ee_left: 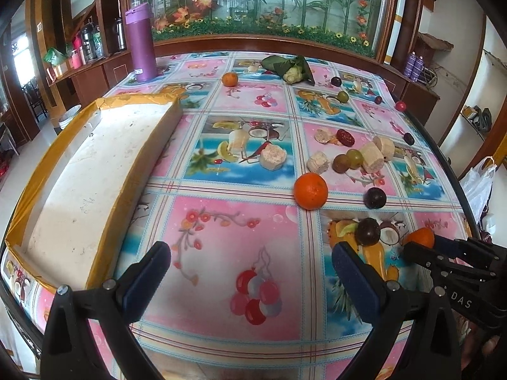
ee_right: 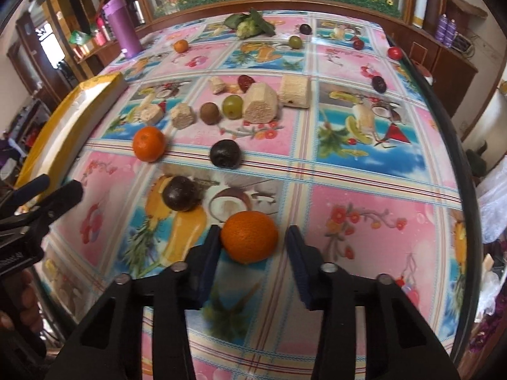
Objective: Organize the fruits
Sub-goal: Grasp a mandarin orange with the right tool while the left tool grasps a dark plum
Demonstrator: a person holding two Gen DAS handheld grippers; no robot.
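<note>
My right gripper (ee_right: 253,243) is open around an orange (ee_right: 249,236) on the table; the left pad touches it, the right pad stands a little apart. The same orange (ee_left: 420,237) and right gripper (ee_left: 421,248) show at the right edge of the left wrist view. My left gripper (ee_left: 250,262) is open and empty over the tablecloth. A second orange (ee_left: 310,190) (ee_right: 149,144), dark passion fruits (ee_right: 181,193) (ee_right: 225,154) (ee_left: 367,231), green grapes (ee_right: 233,106), a kiwi (ee_right: 209,113) and cut sugarcane pieces (ee_right: 261,106) lie scattered. A third orange (ee_left: 229,79) lies far back.
A white foam tray (ee_left: 95,171) with yellow tape rim sits at the table's left. A purple flask (ee_left: 141,44) stands at the back left. A leafy vegetable (ee_left: 291,68) lies at the back. The table edge (ee_left: 443,158) curves along the right, with a plastic bag (ee_left: 478,186) beyond.
</note>
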